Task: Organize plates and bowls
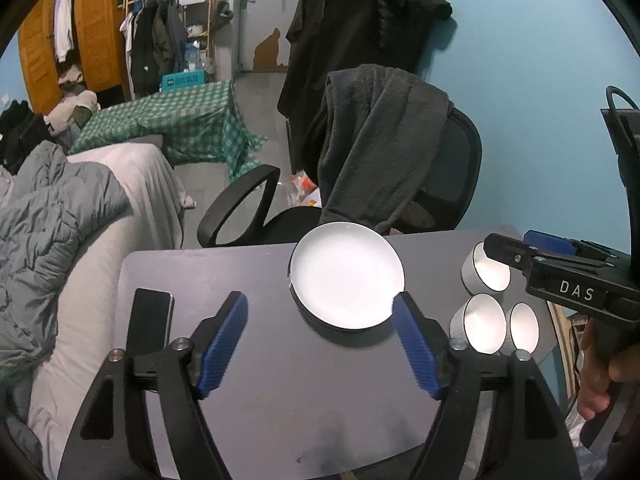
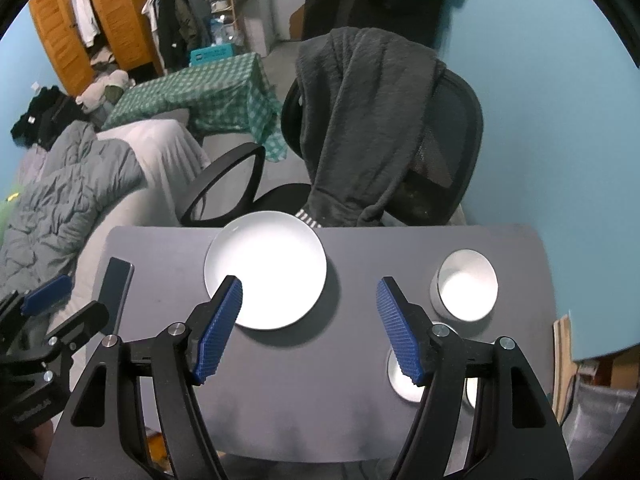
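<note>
White plates (image 1: 346, 276) sit stacked on my grey table (image 1: 224, 272) at twelve o'clock. Three bowls (image 1: 477, 323) cluster at two o'clock, a dark phone (image 1: 150, 322) at ten. My left gripper (image 1: 320, 344) and right gripper (image 2: 309, 330) both hang above the tabletop, jaws spread wide, holding nothing.

Both tools hover with jaws spread wide (nothing between them): left tool (image 1: 320, 330), right tool (image 2: 310, 316).
</note>
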Motion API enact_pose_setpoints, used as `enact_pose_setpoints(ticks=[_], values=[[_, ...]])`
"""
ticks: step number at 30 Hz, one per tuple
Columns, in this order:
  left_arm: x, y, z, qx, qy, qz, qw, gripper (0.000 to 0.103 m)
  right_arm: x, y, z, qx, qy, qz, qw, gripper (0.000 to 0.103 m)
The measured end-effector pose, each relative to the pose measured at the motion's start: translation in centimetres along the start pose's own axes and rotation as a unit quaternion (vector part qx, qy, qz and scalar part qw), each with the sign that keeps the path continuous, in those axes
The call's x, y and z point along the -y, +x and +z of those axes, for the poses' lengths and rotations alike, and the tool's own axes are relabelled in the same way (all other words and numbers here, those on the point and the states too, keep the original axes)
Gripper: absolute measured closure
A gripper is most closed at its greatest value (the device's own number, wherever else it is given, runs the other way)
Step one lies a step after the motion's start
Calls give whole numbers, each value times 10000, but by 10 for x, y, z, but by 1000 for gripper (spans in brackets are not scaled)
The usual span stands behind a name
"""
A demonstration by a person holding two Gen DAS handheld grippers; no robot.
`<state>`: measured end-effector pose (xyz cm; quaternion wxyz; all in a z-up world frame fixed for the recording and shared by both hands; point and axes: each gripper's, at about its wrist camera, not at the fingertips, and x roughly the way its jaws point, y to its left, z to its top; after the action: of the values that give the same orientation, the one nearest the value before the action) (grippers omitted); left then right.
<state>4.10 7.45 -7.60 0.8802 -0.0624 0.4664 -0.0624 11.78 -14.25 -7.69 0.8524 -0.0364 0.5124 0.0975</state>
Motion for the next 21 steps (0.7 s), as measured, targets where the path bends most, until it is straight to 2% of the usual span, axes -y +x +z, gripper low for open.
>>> enact_pose_setpoints(ticks=[8, 21], values=[[2, -11, -4, 49, 74, 26, 10000, 24, 1, -15, -15, 25, 165, 2, 9999, 34], [16, -20, -1, 43, 372, -269, 9989, 24, 18, -33, -28, 88, 499, -177, 9986, 34]])
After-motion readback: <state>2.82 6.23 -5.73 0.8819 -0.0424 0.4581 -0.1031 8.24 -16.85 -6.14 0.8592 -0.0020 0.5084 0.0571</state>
